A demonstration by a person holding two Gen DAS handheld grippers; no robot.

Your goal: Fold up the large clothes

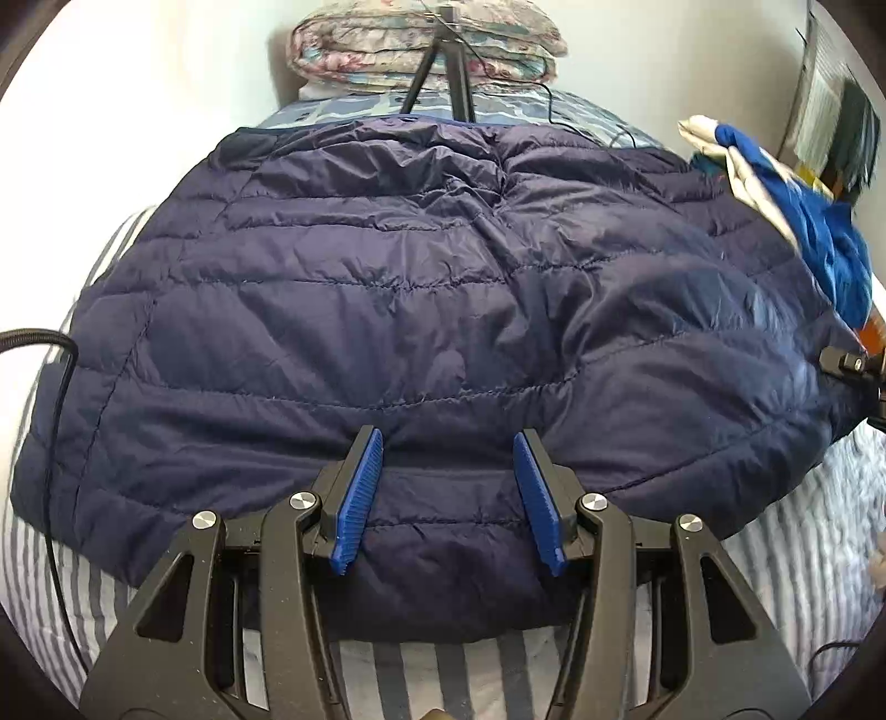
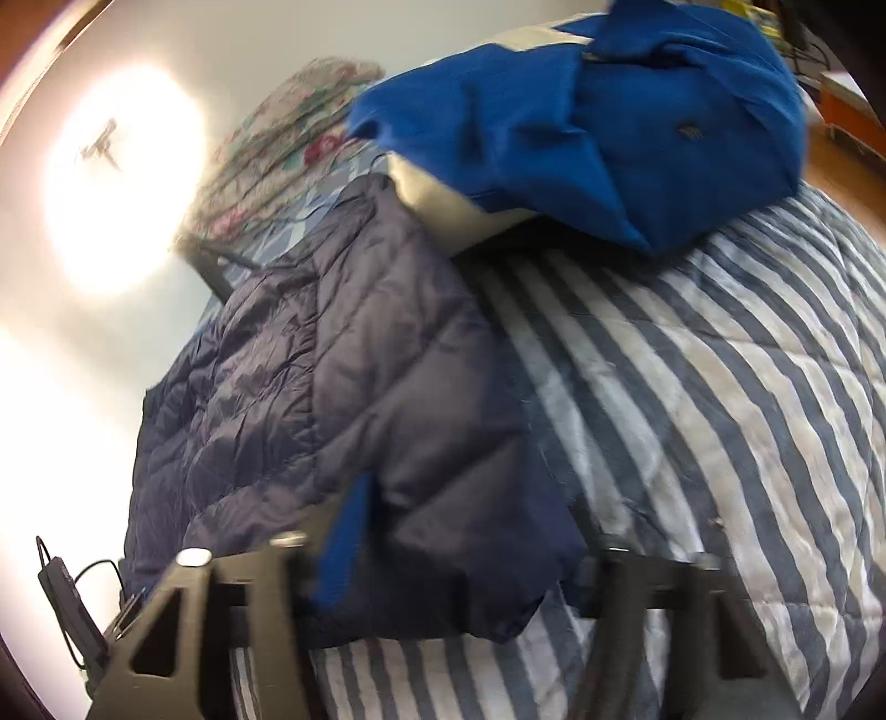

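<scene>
Bed against a pale wall, covered with a blue-and-white striped quilt (image 1: 803,565); that quilt is the work surface.

Nearest, left gripper (image 1: 448,448): black frame, blue ribbed pads (image 1: 360,498). Jaws parted, poised over the near hem of the navy puffer jacket (image 1: 387,288). Pads clear of each other, no fabric pinched between them. A black cable (image 1: 55,421) trails down the quilt at the left edge.

Right gripper (image 2: 443,498): picture blurred. One blue pad (image 2: 343,543) shows at the left side of a bulging fold of the jacket's near corner; the other finger is hidden behind the cloth. The fold sits between the jaws, which look drawn in on it, gripping that corner.

Jacket: spread flat across the middle of the bed, quilted channels running crosswise, wrinkled toward the far end. Its right side lies doubled over in the right wrist view.

Beyond it, to the right: a bright blue garment (image 2: 609,122) with pale panels, heaped on the quilt, touching the jacket's far right edge.

Farther: black tripod legs (image 1: 443,72) standing on the bed just past the jacket's far end. Behind them, a folded floral blanket (image 1: 426,50) stacked against the wall.
</scene>
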